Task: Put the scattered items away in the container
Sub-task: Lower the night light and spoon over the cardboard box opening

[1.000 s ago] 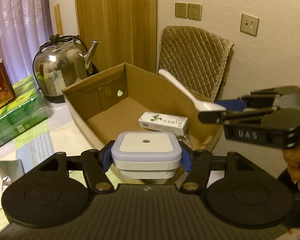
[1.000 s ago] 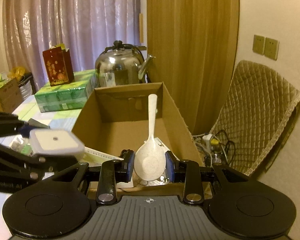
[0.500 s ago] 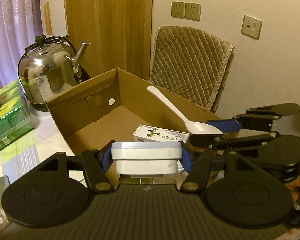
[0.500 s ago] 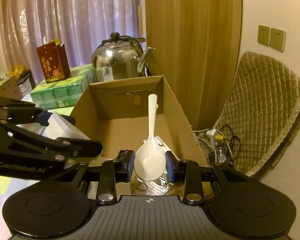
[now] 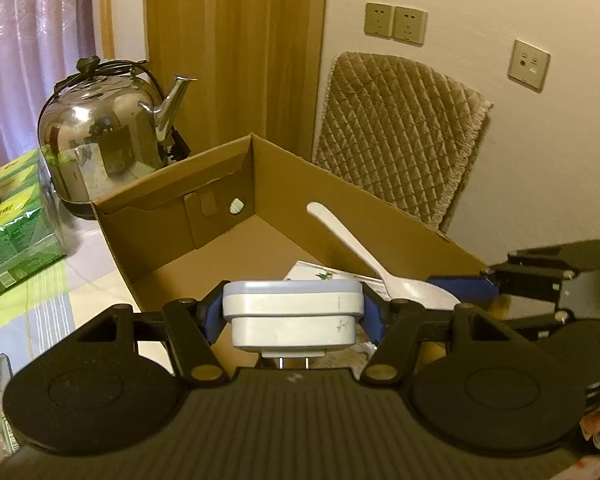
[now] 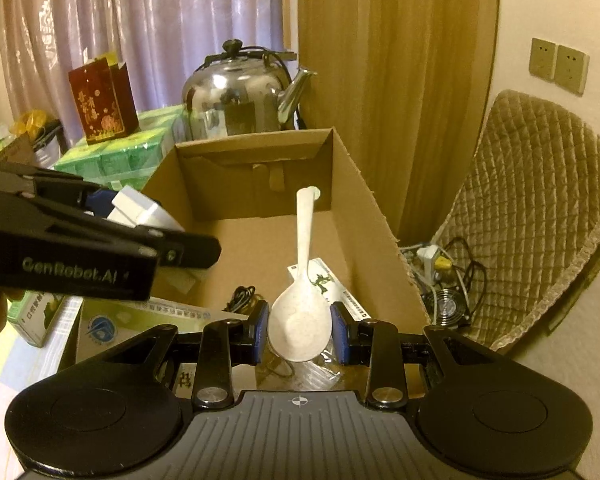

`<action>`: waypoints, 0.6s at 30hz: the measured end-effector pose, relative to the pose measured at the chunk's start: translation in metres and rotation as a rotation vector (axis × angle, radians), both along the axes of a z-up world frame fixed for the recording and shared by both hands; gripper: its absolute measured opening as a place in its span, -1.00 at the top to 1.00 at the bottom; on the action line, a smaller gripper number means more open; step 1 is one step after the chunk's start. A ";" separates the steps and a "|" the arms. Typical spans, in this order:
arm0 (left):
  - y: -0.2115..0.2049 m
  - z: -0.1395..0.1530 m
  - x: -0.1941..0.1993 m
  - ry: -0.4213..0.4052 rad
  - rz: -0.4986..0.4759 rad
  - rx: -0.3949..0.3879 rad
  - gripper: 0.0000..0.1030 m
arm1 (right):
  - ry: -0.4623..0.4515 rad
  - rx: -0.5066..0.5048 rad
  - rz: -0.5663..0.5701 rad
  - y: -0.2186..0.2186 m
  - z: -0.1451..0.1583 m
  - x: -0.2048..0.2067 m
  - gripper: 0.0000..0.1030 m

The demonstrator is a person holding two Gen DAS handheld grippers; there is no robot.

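An open cardboard box point(image 5: 172, 220) point(image 6: 364, 208) stands on the table. My left gripper point(image 5: 293, 314) is shut on a white plug-in adapter point(image 5: 292, 316), held over the box's near edge with its prongs pointing down. My right gripper point(image 6: 300, 328) is shut on the bowl of a white plastic spoon point(image 6: 302, 308), whose handle points into the box. In the left wrist view the spoon point(image 5: 360, 256) slants over the box from the right. A small white carton with green print point(image 6: 332, 284) lies on the box floor, and a black cable point(image 6: 240, 296) is beside it.
A steel kettle point(image 5: 100, 132) stands behind the box, with green packs point(image 5: 16, 228) and a dark red bag point(image 6: 102, 102) to its left. A quilted chair back point(image 5: 400, 136) stands right of the box. Cables and a power strip point(image 6: 444, 268) lie on the floor.
Both grippers have moved further over the box. The adapter has tipped from face-up to side-on, with its prongs now showing. The spoon has sunk lower into the box.
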State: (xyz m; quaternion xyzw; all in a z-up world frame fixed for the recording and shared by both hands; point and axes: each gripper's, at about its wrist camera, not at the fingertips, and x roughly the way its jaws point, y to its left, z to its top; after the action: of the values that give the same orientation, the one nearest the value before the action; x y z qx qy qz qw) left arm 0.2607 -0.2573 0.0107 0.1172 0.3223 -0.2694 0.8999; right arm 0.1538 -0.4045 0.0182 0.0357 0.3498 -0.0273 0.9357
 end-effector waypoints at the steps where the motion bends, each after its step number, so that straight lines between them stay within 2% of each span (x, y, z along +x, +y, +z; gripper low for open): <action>1: 0.001 -0.001 0.002 0.005 0.003 0.000 -0.17 | 0.006 -0.002 0.003 0.000 -0.001 0.002 0.42; 9: 0.004 -0.008 0.010 0.032 0.009 0.004 -0.17 | 0.039 -0.014 0.056 0.004 -0.005 0.017 0.42; 18: 0.008 -0.003 0.006 0.022 0.020 -0.006 -0.18 | 0.057 -0.031 0.074 0.007 -0.007 0.025 0.41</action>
State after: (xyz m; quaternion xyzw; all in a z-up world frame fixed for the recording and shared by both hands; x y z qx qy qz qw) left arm 0.2669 -0.2490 0.0073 0.1081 0.3325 -0.2625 0.8994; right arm 0.1791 -0.3972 0.0111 0.0074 0.3767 0.0009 0.9263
